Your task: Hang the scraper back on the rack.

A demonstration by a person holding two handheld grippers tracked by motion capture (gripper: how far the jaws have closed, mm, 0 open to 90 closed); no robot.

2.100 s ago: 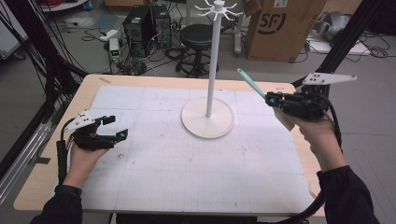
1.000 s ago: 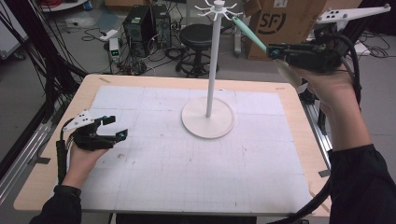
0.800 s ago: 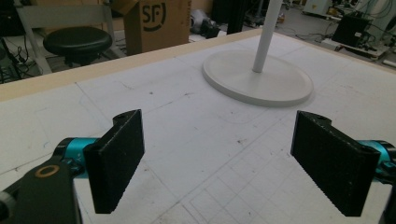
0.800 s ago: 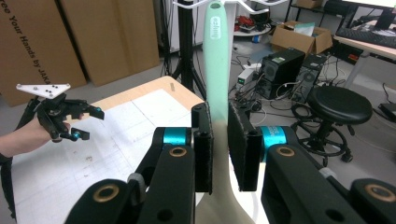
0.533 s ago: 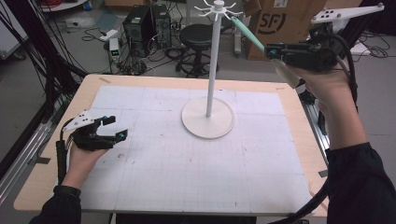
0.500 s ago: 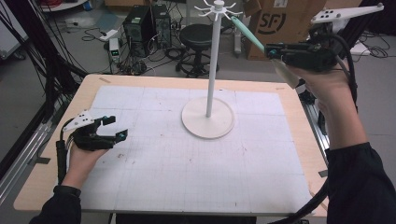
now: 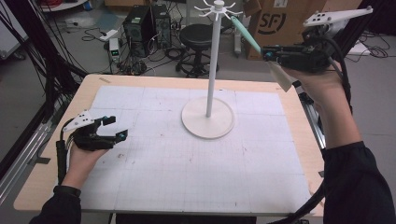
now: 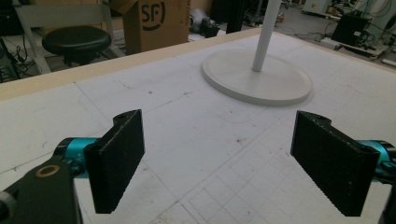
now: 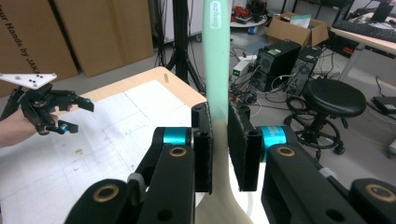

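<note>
Mint-green spatula [image 7: 246, 33] is pinched in the right hand-held gripper [image 7: 270, 55], high beside the white rack [image 7: 214, 56]; miss a hook and it could slip, or topple the stand.

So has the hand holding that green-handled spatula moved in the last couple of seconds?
Yes. The right gripper lifted the spatula from beside the stand's base up towards its hooks.

spatula [image 9: 217, 60] top cut off by upper edge in right gripper view, broad end hidden behind pads [image 9: 203, 149]. stand [image 8: 264, 35] pole cropped in left gripper view.
</note>
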